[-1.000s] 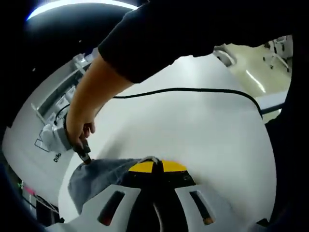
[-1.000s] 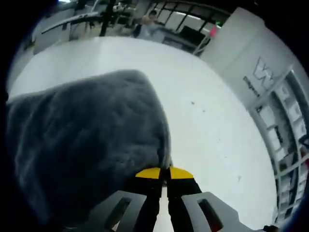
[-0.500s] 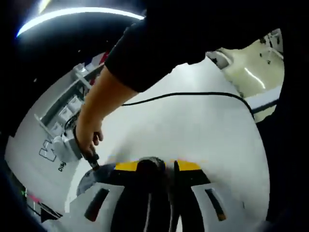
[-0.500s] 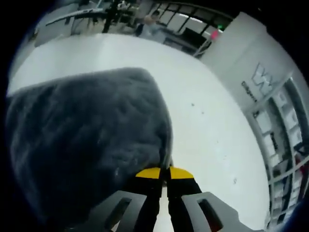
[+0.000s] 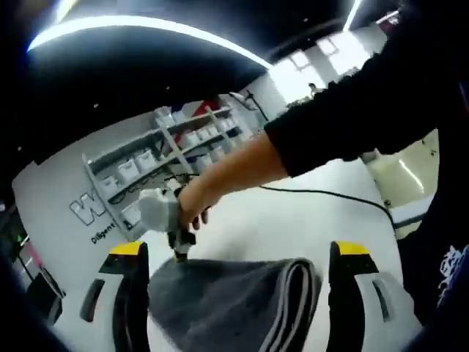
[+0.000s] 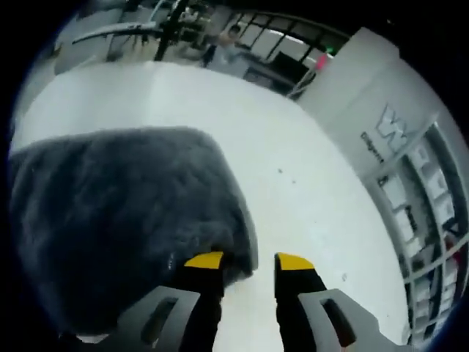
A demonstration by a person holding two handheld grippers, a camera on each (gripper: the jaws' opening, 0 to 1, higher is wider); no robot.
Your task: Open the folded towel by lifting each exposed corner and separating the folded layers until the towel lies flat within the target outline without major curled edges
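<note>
Left gripper (image 5: 234,253): jaws spread wide, yellow-tipped, 1 at each side of the left gripper view, nothing clamped between them. The grey towel (image 5: 227,304) lies between the 2 jaws on the white table (image 5: 322,220), still folded; its stacked layers show as ridges along the right-hand edge near the right jaw.

Right gripper (image 6: 248,260): jaws parted to a narrow gap in the right gripper view, white table showing between the tips. Towel (image 6: 110,220) sits to the left of that gap; its corner edge is at the left tip, and I cannot tell whether it touches. Not clamped on the cloth.

In the left gripper view the right gripper (image 5: 178,246) comes in from the right, held by a hand (image 5: 194,205) on a bare forearm with a black sleeve (image 5: 352,117). Its tip is at the towel's far edge.

A black cable (image 5: 330,194) runs across the table beyond the towel. Shelving (image 5: 154,169) with white boxes stands against the wall behind.
</note>
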